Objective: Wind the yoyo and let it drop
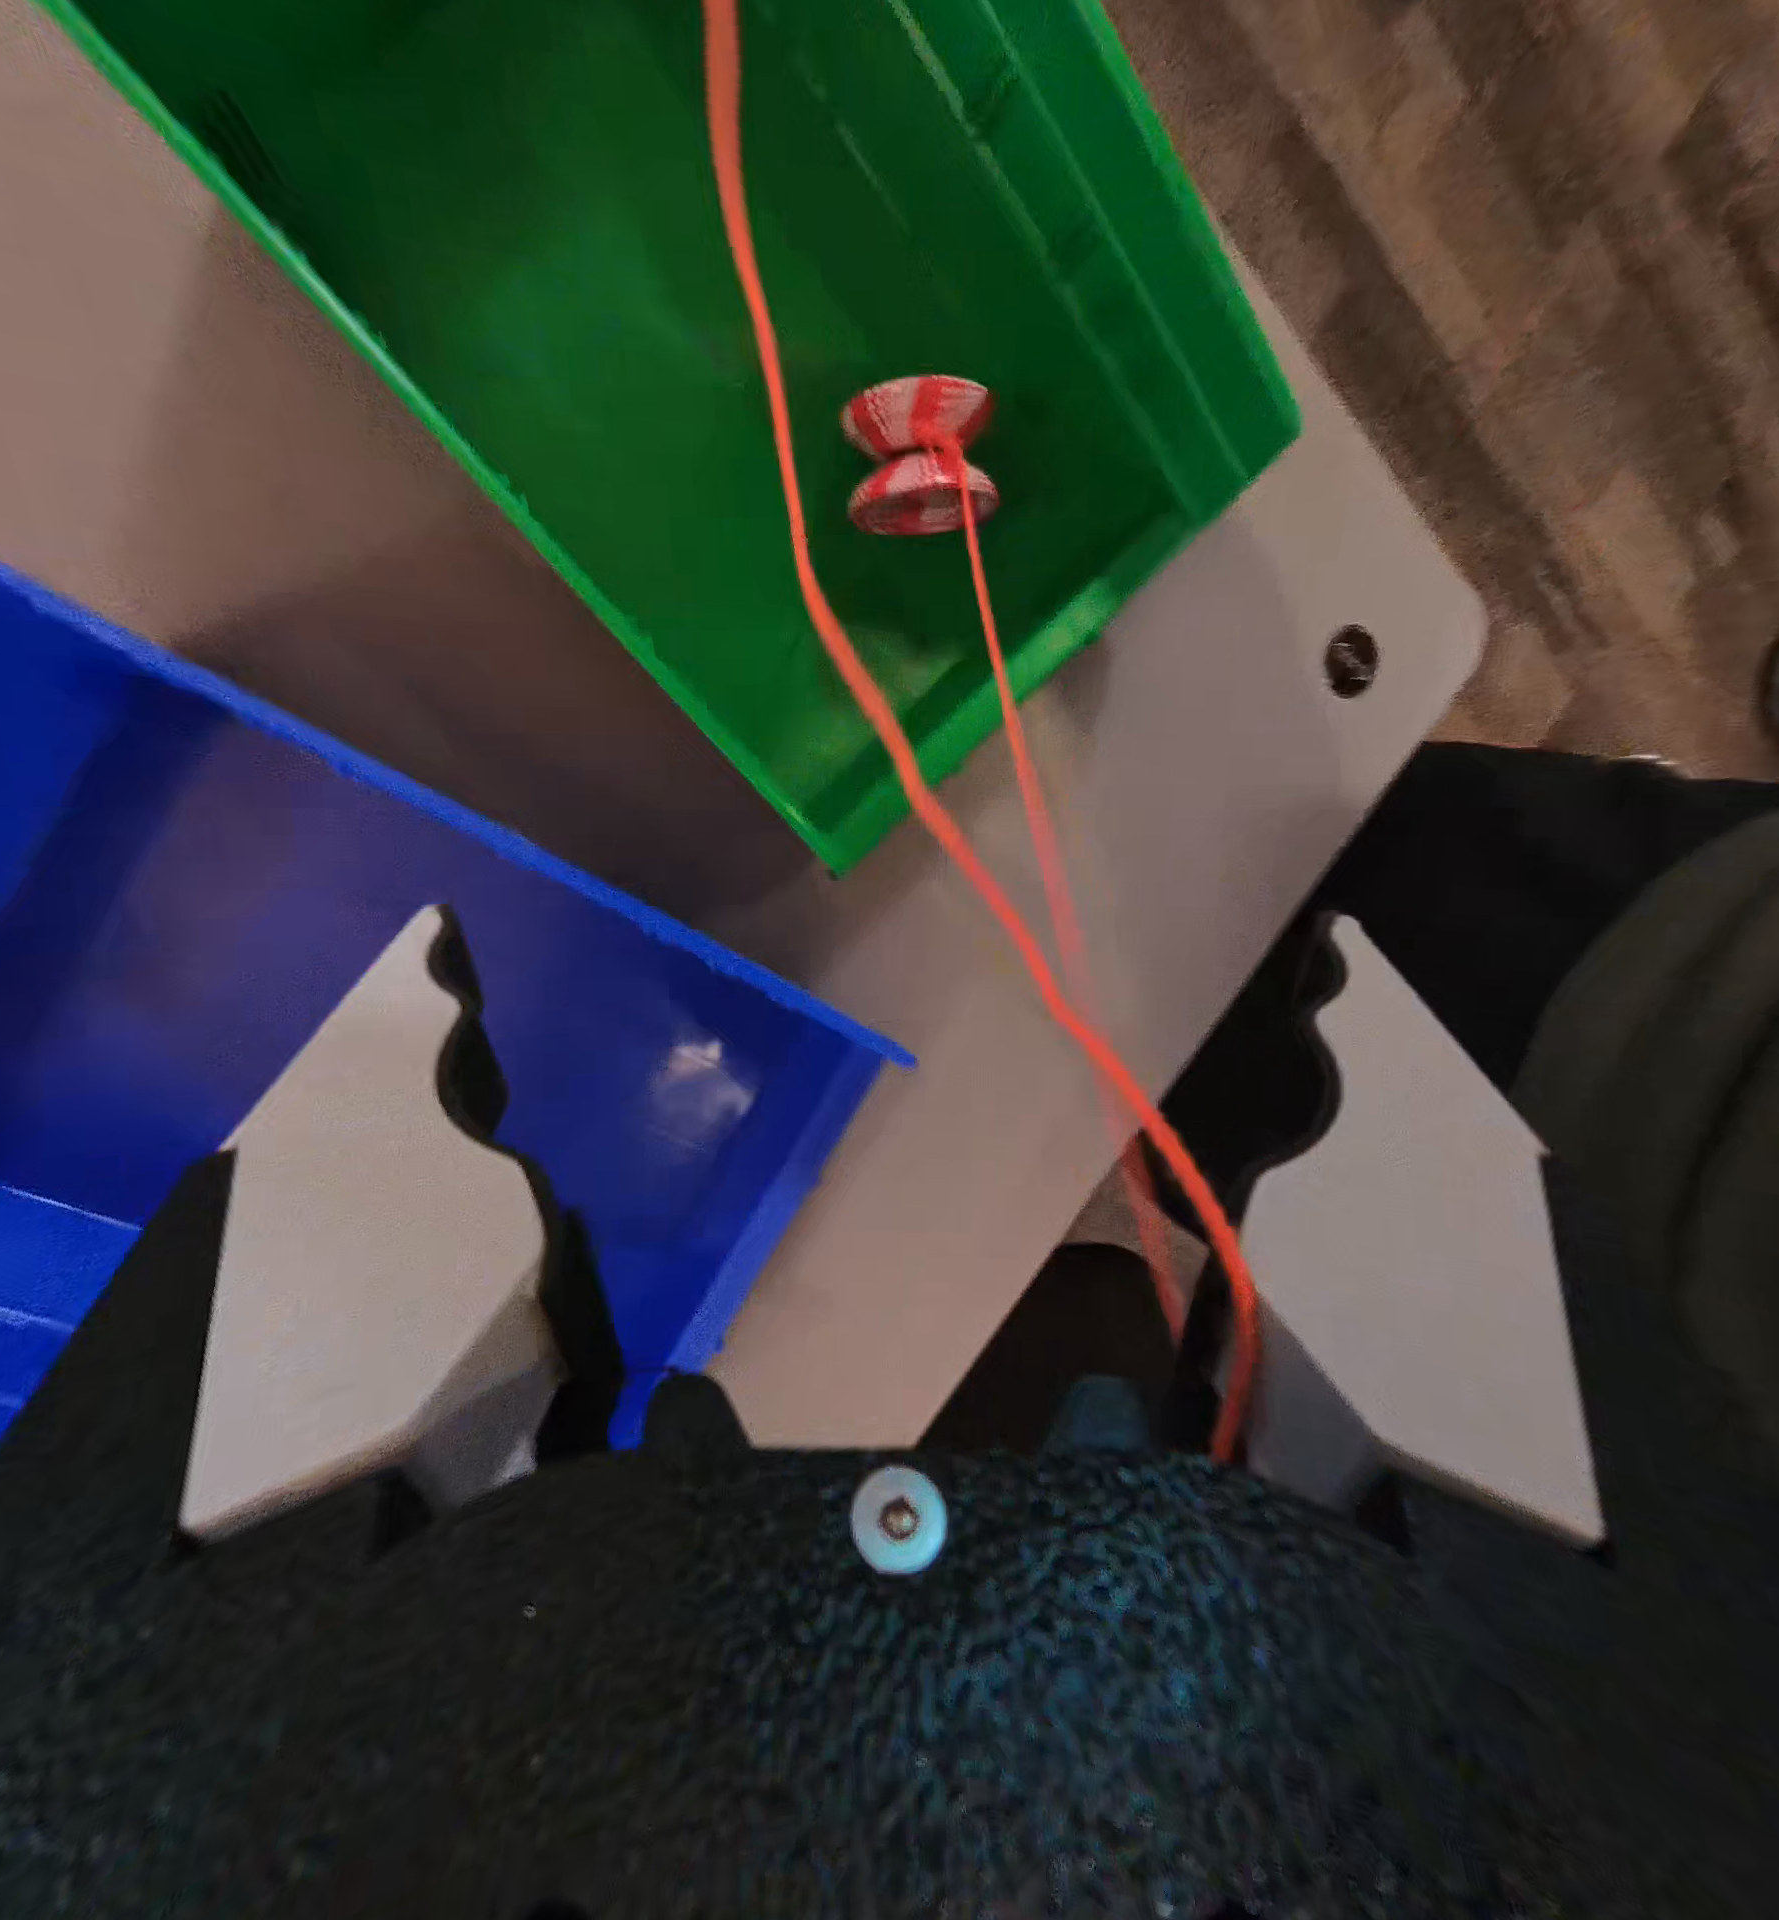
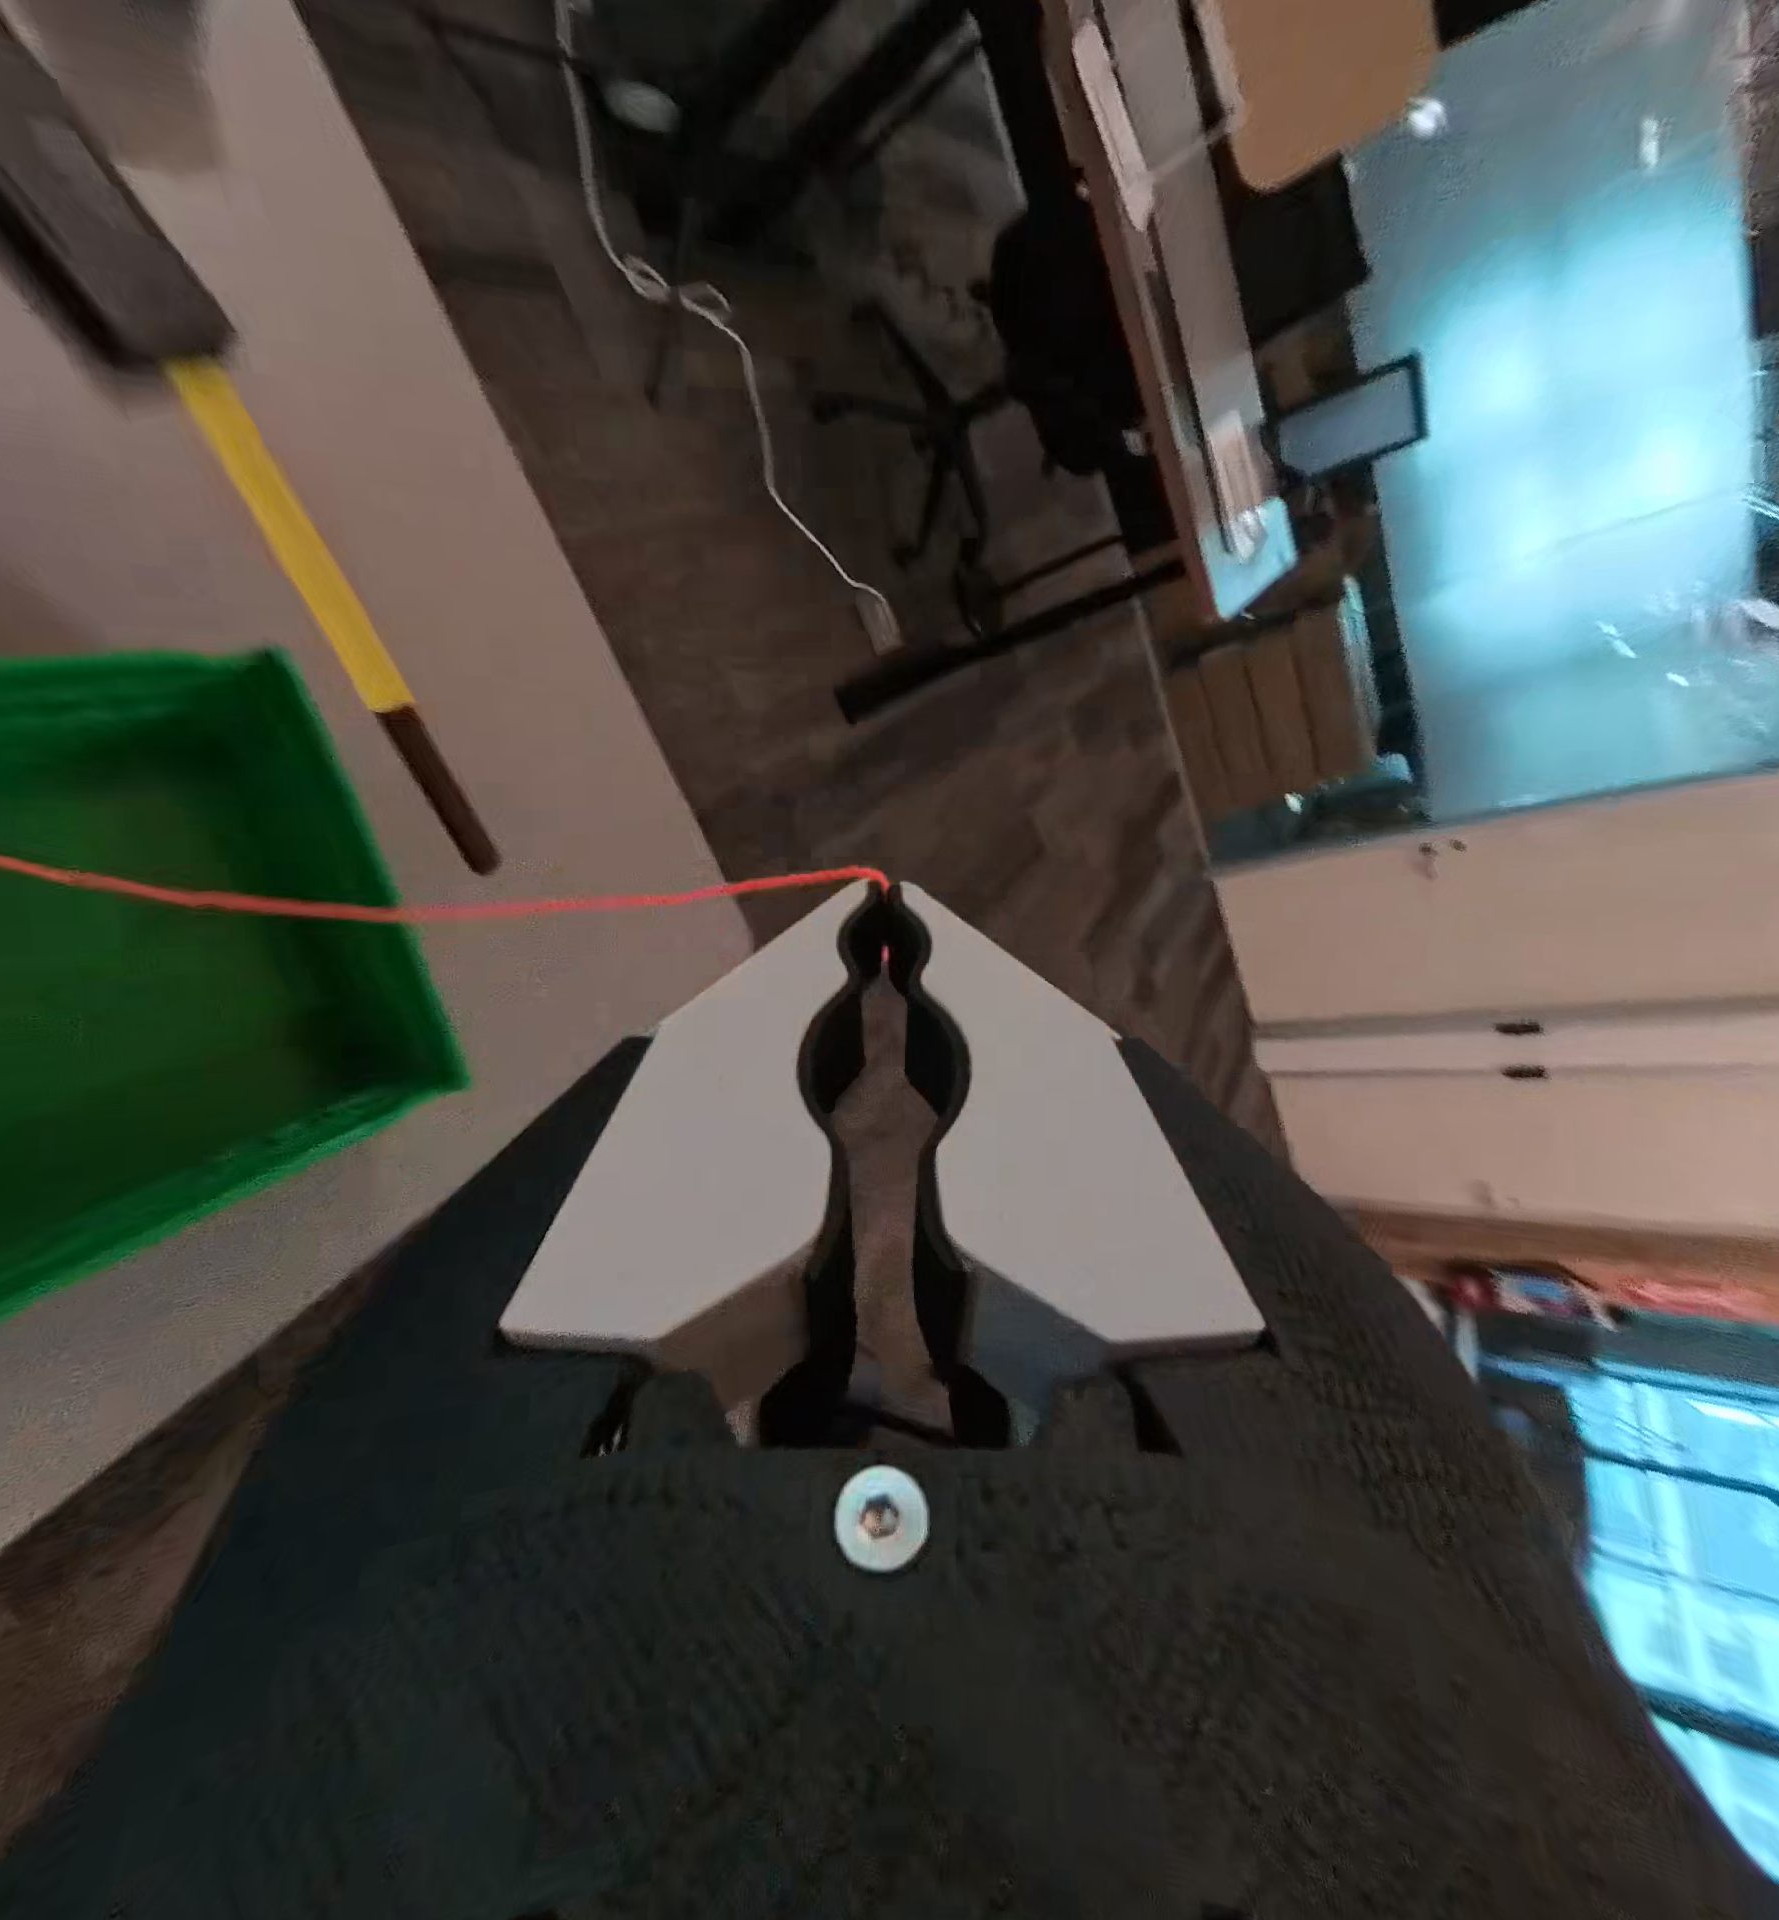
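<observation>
1. The pale table [image 1: 1155, 831] fills most of the left wrist view; its rounded corner and a small hole lie toward the upper right, with patterned floor past that edge. There is bare tabletop between the two bins and along the near edge.
2. The blue bin [image 1: 241, 987] sits at the left, partly behind the left finger of the left gripper [image 1: 885, 935]. Its long rim runs diagonally down to the right.
3. The green bin [image 1: 573, 343] lies above it, apart from the blue bin, its long axis slanting from upper left to lower right and its near corner close to the table edge. In the right wrist view it sits at the left.
4. The left gripper is wide open, its fingers well apart and clamping nothing; the string only passes along the inside of its right finger.
5. The right gripper [image 2: 885, 891] is closed, its fingertips pinching the orange string [image 2: 428, 912], which runs off leftward over the green bin.
6. The string loops down from the top of the left wrist view and doubles back to the axle.
7. The red-and-white yoyo [image 1: 918, 454] appears over the green bin's interior near its right wall, its axle pointing roughly up-down in the frame, its two halves stacked. I cannot tell whether it hangs or rests.
</observation>
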Demonstrator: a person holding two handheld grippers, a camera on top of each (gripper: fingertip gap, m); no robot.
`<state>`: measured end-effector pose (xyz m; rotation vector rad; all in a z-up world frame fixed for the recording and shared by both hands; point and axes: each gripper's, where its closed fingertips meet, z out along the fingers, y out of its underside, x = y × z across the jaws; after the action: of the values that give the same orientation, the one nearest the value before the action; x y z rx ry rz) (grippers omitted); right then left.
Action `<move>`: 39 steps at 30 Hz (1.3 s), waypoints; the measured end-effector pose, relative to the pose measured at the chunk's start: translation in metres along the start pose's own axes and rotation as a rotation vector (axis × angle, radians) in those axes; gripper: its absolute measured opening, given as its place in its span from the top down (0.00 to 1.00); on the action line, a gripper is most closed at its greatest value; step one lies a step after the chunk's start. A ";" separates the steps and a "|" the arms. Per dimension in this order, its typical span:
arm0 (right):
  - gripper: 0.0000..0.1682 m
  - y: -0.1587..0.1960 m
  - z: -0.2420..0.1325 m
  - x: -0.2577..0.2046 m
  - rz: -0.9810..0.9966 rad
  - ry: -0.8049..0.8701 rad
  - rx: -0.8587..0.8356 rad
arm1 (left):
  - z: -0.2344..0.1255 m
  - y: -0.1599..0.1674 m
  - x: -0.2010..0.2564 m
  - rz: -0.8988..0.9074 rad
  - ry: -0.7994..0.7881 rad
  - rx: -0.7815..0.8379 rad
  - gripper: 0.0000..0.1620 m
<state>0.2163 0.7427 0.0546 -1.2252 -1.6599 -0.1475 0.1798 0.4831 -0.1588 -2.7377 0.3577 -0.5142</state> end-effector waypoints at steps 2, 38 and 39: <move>1.00 0.015 0.019 0.026 -0.072 0.162 -0.070 | -0.015 0.017 0.003 -0.033 0.050 0.090 0.05; 1.00 0.060 -0.096 0.262 0.182 0.756 -0.100 | -0.101 -0.122 0.131 0.640 0.277 1.110 0.02; 1.00 0.061 -0.094 0.262 0.183 0.757 -0.098 | -0.104 -0.122 0.131 0.635 0.290 1.122 0.02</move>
<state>0.3338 0.8827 0.2734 -1.1848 -0.8889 -0.5150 0.2795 0.5265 0.0172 -1.3786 0.7008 -0.6512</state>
